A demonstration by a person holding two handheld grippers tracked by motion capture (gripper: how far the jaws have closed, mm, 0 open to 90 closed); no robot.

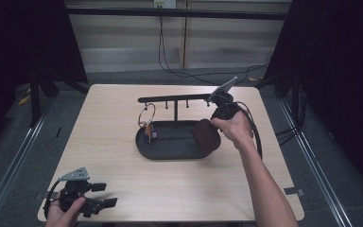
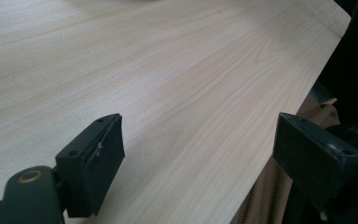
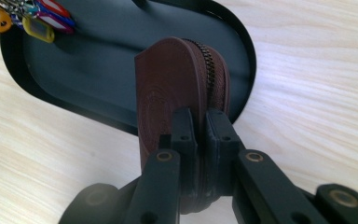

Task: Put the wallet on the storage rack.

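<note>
The brown zip pouch (image 3: 179,88) is what I have in hand: in the right gripper view it stands on edge in the middle of the frame, its zipper running up the right side, and the right gripper (image 3: 200,135) has both black jaws pressed together on its lower part. Behind it lies the black oval tray (image 3: 98,88), which stretches from the upper left of that frame to the upper right, so the pouch hangs over the tray's near rim. At the top left corner of the same frame I see a bunch of coloured key tags (image 3: 32,21) resting inside the tray. From the high view, the pouch (image 1: 205,135) sits at the centre right of the frame, over the right end of the tray (image 1: 170,151), with my right hand (image 1: 236,130) gripping the tool just right of it. A black rack (image 1: 174,99) rises from the tray's far side, and a key ring (image 1: 146,114) hangs from its left part, above the tags. My left gripper (image 1: 105,195) rests at the lower left of the high view, near the table's (image 1: 123,189) front corner and well apart from the tray. In the left gripper view its jaws stand wide apart over bare wood, with nothing between them.
</note>
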